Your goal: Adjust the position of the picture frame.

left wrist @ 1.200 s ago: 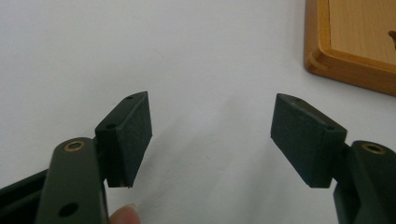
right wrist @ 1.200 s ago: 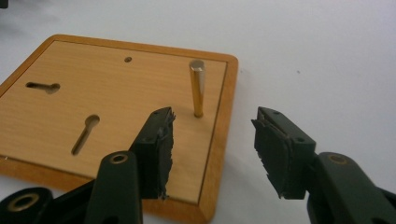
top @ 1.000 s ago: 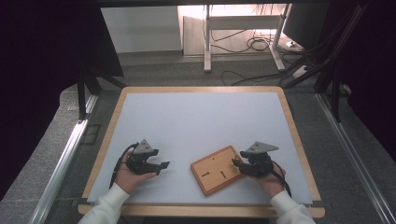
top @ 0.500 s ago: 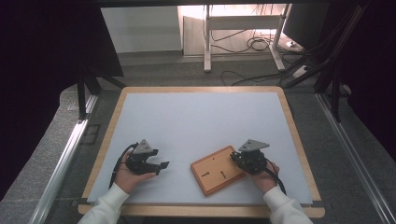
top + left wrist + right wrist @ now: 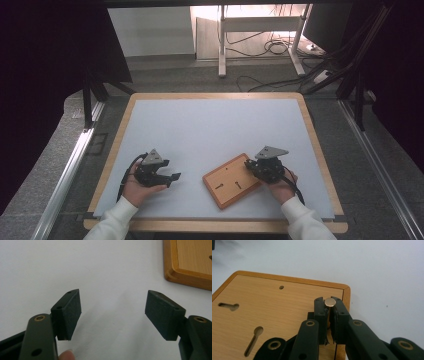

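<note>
Right now we have a small brass-coloured peg (image 5: 330, 302) pinched between the pads of our right gripper (image 5: 329, 305), its round flat head showing just above the fingertips. Those jaws have just been closing, and they now stand nearly together with the peg's shaft clamped between them. The peg sits at the near right corner of the wooden board (image 5: 274, 312) as the right gripper view shows it, close inside the raised rim; whether its tip touches the wood we cannot tell.

The board lies flat on the white table mat (image 5: 215, 130), turned at an angle, toward the near edge and right of centre. From the high view, the wooden board (image 5: 231, 180) shows 2 dark keyhole slots, and the right gripper (image 5: 249, 164) meets it at its right corner. In the right gripper view we also see 1 small round hole near the far rim.

Our left gripper (image 5: 113, 312) rests well apart from the board, on the left side of the mat, its jaws spread wide with nothing between the pads but bare white surface. A corner of the board's rim shows at the upper right of that view. In the high view the left gripper (image 5: 176, 177) points toward the board.
</note>
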`<action>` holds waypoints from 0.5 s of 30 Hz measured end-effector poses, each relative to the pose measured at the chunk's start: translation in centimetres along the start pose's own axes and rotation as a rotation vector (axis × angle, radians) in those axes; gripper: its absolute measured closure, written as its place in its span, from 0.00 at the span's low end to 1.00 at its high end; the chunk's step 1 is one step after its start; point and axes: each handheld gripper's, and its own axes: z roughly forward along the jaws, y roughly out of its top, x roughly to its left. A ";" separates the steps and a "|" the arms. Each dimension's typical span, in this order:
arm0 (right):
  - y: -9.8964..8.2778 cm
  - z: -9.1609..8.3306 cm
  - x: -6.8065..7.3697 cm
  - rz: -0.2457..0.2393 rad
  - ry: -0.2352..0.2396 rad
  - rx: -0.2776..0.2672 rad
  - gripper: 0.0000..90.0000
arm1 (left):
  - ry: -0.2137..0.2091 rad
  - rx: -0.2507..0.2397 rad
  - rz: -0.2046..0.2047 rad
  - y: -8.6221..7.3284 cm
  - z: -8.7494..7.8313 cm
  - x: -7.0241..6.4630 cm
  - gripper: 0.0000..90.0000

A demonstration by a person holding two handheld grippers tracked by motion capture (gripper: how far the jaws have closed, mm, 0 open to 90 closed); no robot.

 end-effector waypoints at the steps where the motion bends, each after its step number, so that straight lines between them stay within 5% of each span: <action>1: 0.4 0.3 0.1 -0.010 -0.003 -0.001 0.94 | 0.000 -0.001 -0.001 0.0 0.0 0.0 0.32; 15: 3.2 3.7 0.6 -0.072 0.049 -0.008 0.94 | 0.002 -0.006 0.000 0.0 -0.1 0.0 0.32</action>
